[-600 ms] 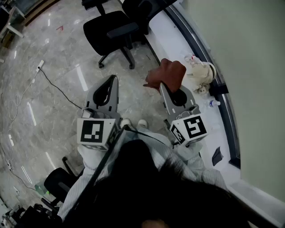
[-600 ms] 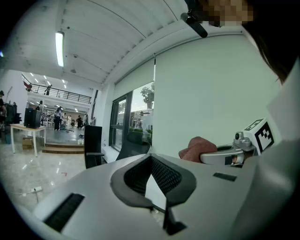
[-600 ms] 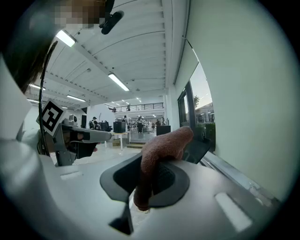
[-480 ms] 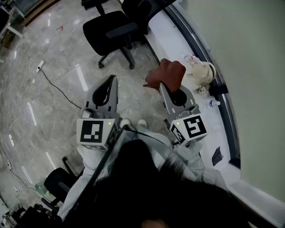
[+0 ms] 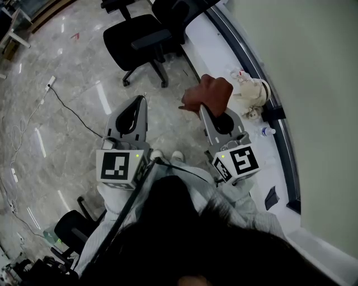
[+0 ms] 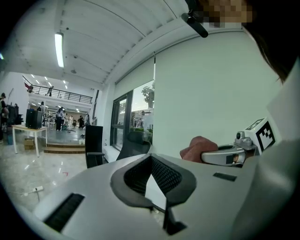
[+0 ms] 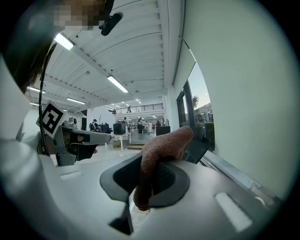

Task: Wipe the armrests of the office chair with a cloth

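Observation:
A black office chair [image 5: 137,36] with armrests stands on the marble floor ahead of me, and a second black chair [image 5: 174,10] is just behind it by the window. My right gripper [image 5: 202,107] is shut on a reddish-brown cloth [image 5: 208,94], held in the air well short of the chair. In the right gripper view the cloth [image 7: 161,146] bulges out over the jaws of the right gripper [image 7: 151,174]. My left gripper [image 5: 144,99] is shut with nothing in it, level with the right one. The left gripper view looks past the left gripper [image 6: 151,157] to the chair [image 6: 93,146] far off.
A white bag [image 5: 253,89] and a small bottle [image 5: 267,130] lie on the window ledge at the right. A power strip with a cable [image 5: 50,82] trails across the floor at the left. Another black chair [image 5: 72,229] stands at the lower left, behind me.
The right gripper with the cloth has drifted very slightly left and up in the picture. Both grippers stay shut.

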The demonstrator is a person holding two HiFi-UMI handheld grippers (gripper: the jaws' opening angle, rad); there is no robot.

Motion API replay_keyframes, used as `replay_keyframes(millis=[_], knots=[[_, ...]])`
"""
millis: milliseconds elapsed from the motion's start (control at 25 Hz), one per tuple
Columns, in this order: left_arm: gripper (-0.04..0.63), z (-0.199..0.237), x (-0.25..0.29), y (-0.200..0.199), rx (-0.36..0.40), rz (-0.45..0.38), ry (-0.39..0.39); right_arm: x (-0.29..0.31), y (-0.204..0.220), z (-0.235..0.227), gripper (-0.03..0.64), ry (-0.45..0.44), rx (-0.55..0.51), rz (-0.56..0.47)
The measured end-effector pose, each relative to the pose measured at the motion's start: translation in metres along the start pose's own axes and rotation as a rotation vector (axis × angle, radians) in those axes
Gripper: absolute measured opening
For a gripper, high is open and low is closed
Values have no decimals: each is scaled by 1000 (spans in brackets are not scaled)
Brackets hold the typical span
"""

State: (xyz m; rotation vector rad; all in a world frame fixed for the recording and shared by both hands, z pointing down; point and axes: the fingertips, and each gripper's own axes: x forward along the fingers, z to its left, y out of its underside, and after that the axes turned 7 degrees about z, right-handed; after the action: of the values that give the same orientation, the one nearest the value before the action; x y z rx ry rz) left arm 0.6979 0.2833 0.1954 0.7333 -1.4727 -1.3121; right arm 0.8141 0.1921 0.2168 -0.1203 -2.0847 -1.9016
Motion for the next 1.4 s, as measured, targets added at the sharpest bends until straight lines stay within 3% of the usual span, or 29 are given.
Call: replay_keyframes(millis=[360,520,840,1160,1400], knots=[[4,4,14,6,9,33,-30,14,6,-13,31,-44,33,2],[4,27,35,0,6,25,-39,46,0,-22,31,-55,25,8],[5,147,132,-12,44,27,0,194,-14,-43,31,-14,29,19],[3,288,245,-75,100,53,138,353,-61,-70,31,132,114,27],[4,339,307,-82,96,101,234,410,-68,-97,31,263,175,73]])
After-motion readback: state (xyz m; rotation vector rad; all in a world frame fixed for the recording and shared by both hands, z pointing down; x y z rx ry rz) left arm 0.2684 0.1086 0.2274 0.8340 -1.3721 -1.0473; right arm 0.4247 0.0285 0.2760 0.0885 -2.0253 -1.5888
